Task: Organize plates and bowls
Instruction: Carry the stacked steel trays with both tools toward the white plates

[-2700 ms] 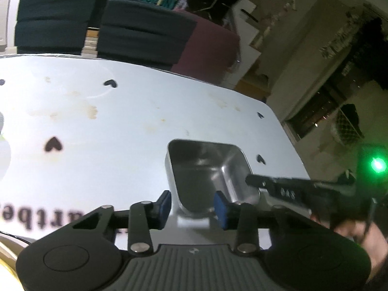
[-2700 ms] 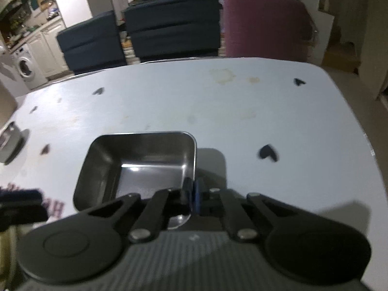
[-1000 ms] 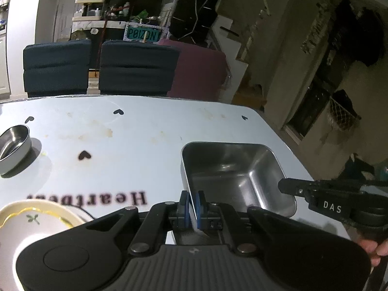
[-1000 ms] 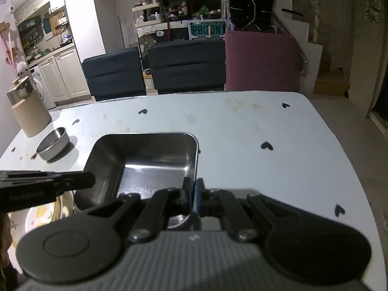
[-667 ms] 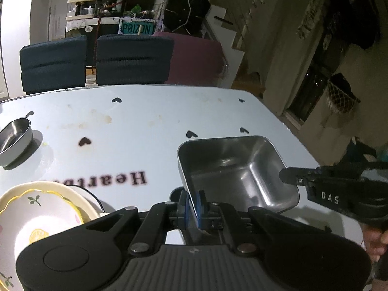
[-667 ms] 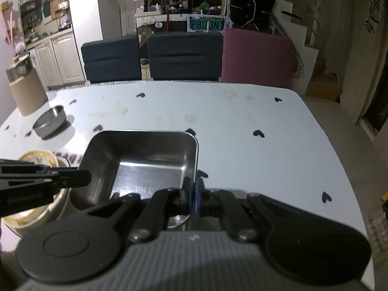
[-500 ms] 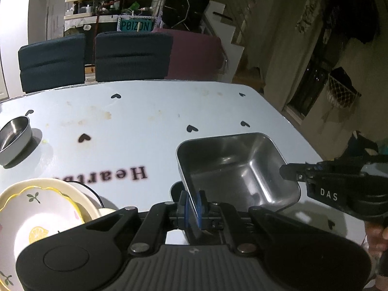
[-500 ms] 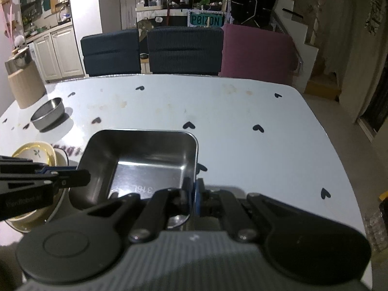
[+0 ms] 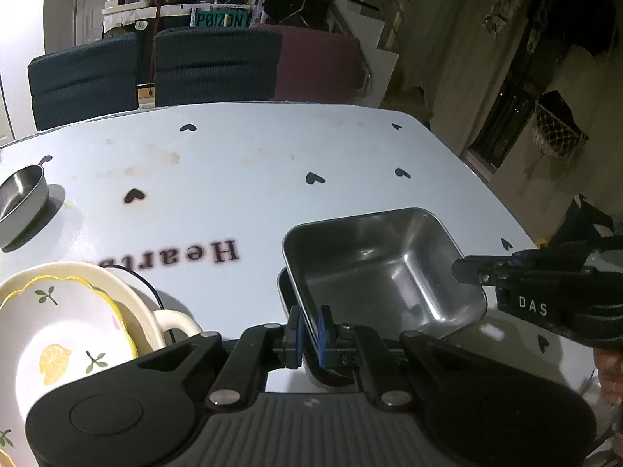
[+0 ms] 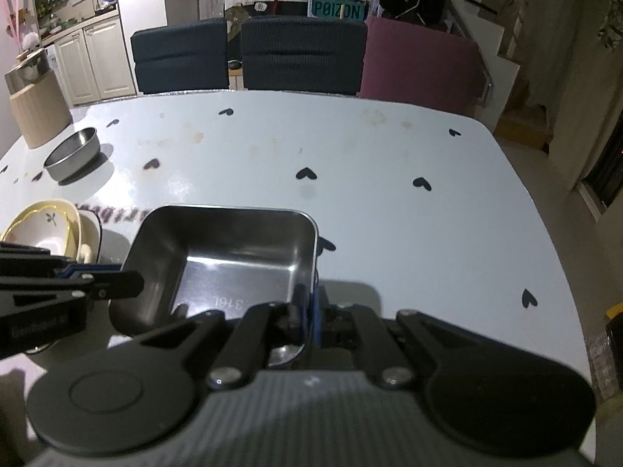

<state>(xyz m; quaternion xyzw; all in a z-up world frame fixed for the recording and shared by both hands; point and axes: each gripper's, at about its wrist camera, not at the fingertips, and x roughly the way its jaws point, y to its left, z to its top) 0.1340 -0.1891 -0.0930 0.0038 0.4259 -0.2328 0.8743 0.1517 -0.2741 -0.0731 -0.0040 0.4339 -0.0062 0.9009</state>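
A square steel tray (image 9: 373, 268) (image 10: 229, 257) hangs just above the white heart-print table (image 9: 272, 148), held from two sides. My left gripper (image 9: 308, 327) is shut on the tray's near wall, one blue pad on each face. My right gripper (image 10: 307, 307) is shut on the opposite wall, and it shows at the tray's right rim in the left wrist view. A lemon-patterned ceramic bowl (image 9: 58, 330) (image 10: 46, 229) sits nested in a cream dish with a handle (image 9: 171, 321), just left of the tray. A round steel bowl (image 9: 19, 194) (image 10: 72, 151) stands further back on the left.
A beige canister (image 10: 39, 116) with a steel vessel on top stands at the table's far left corner. Two dark chairs (image 10: 241, 54) and a maroon one (image 10: 416, 66) line the far edge. The table's right edge (image 10: 545, 233) drops to the floor. A thin black cable (image 9: 144, 284) runs beside the cream dish.
The left gripper, open before, has shut on the tray wall. Both grippers have carried the tray leftward and lower, and the ceramic bowls now lie close beside it.
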